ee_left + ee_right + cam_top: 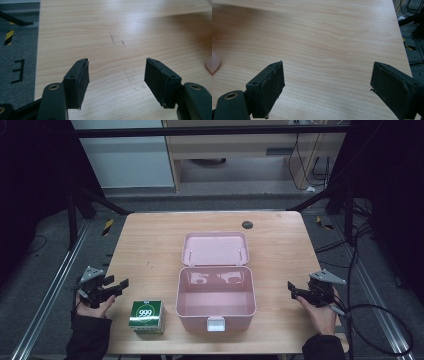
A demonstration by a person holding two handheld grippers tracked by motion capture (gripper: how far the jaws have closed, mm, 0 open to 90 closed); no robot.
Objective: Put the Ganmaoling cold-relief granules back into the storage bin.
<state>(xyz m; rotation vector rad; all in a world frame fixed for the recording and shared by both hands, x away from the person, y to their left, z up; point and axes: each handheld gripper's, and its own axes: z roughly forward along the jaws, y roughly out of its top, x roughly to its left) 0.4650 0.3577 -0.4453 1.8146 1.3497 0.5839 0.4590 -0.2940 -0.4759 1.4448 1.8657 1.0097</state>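
Observation:
A pink box (215,306) stands in the middle of the wooden table (150,245), its lid (215,248) folded back flat behind it; the inside looks bare. A small green and white carton (146,316) marked 999 sits left of the box near the front edge. My left gripper (116,285) hovers at the table's left edge, just left of and behind the carton, open with bare wood between its jaws (117,75). At the right edge my right gripper (294,289) is open too, with nothing between its pads (327,82). A corner of the pink box (215,63) shows in the right gripper view.
A dark round cap (247,225) lies near the table's back edge. Metal frame rails (45,295) run along both sides of the table. Cables (380,320) trail on the floor at the right. A cabinet (240,150) stands behind the table.

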